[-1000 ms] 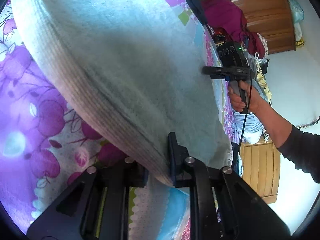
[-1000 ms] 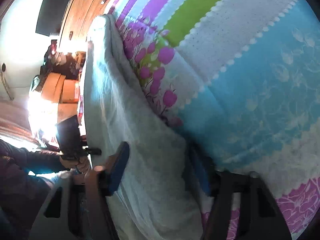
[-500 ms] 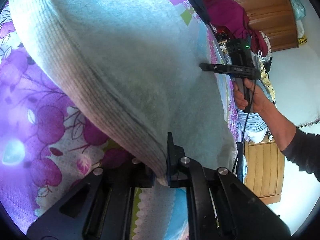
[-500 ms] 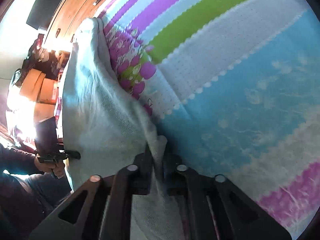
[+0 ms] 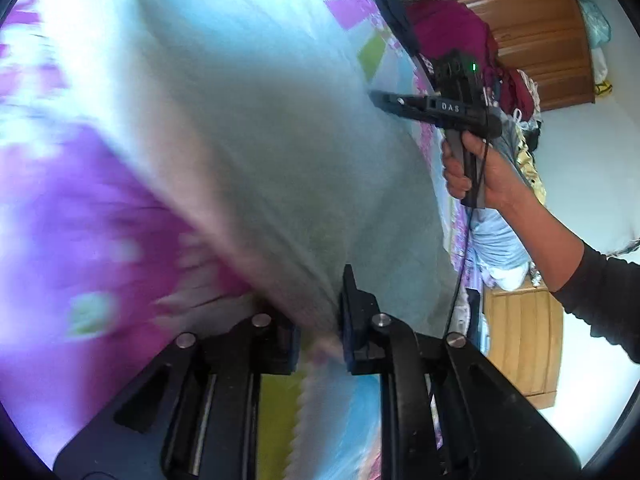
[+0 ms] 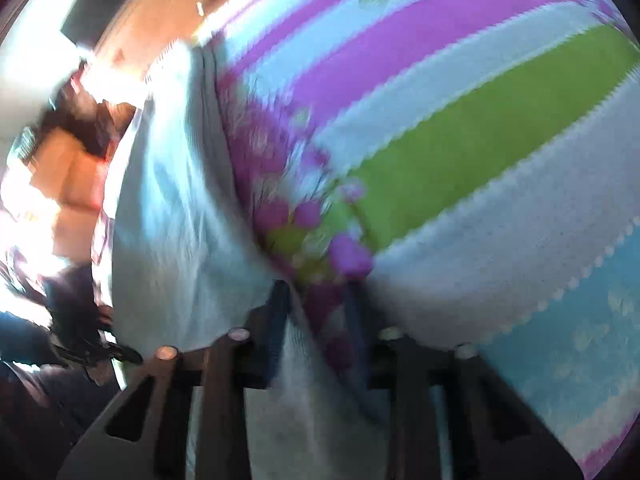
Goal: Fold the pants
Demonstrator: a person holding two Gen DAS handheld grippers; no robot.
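The light grey pants (image 5: 260,140) lie spread over a bed sheet (image 5: 80,200) printed with purple flowers and coloured stripes. My left gripper (image 5: 320,320) has a bunched edge of the pants between its pads, and its jaws are opening. Across the cloth, a hand (image 5: 480,172) holds my right gripper (image 5: 380,98), whose tip is at the far edge of the pants. In the blurred right wrist view the pants (image 6: 172,220) run down between the fingers of my right gripper (image 6: 320,312), shut on that edge. The left gripper (image 6: 120,350) shows dimly at the left.
A wooden wardrobe (image 5: 520,20) stands behind the bed, with maroon clothes (image 5: 448,28) piled at the bed's far side. A low wooden cabinet (image 5: 520,340) sits beside the bed under the person's arm. The striped sheet (image 6: 480,160) fills the right side.
My right gripper went from wide open around the pants' edge to shut on it, then swung with the cloth. My left jaws stand slightly wider. Both views are now blurred.
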